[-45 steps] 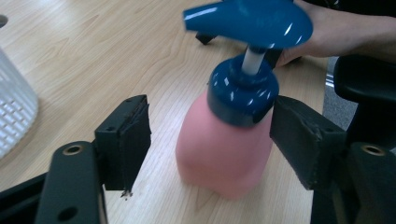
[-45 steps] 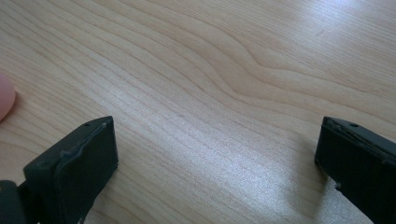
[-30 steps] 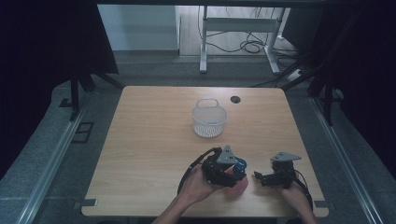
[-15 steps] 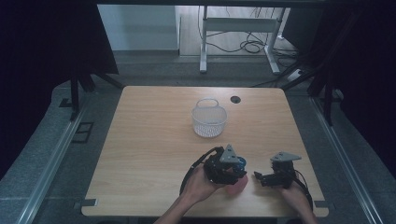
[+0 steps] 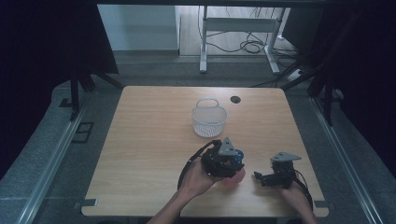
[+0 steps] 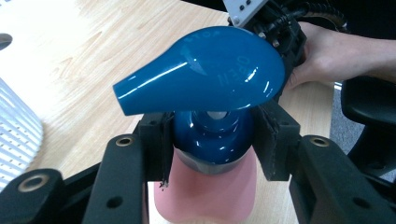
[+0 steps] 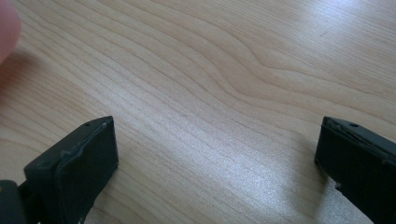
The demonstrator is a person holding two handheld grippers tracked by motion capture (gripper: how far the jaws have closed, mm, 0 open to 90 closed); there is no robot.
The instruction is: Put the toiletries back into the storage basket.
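Observation:
A pink pump bottle (image 6: pixel 210 198) with a blue pump head (image 6: pixel 205 65) stands on the wooden table near its front edge. My left gripper (image 6: pixel 212 140) is shut on the bottle's blue collar just below the pump head, one pad on each side. In the high view the left gripper (image 5: pixel 223 161) covers most of the bottle (image 5: pixel 236 178). My right gripper (image 5: pixel 258 177) rests low over the table to the right of the bottle and points left toward it. The right gripper (image 7: pixel 215 154) is open, with bare wood between its pads.
A white mesh basket (image 5: pixel 208 119) with a handle stands mid-table, behind the bottle; its wall shows at the left edge of the left gripper view (image 6: pixel 14 130). A black cable hole (image 5: pixel 235 99) lies near the far edge of the table (image 5: pixel 140 140).

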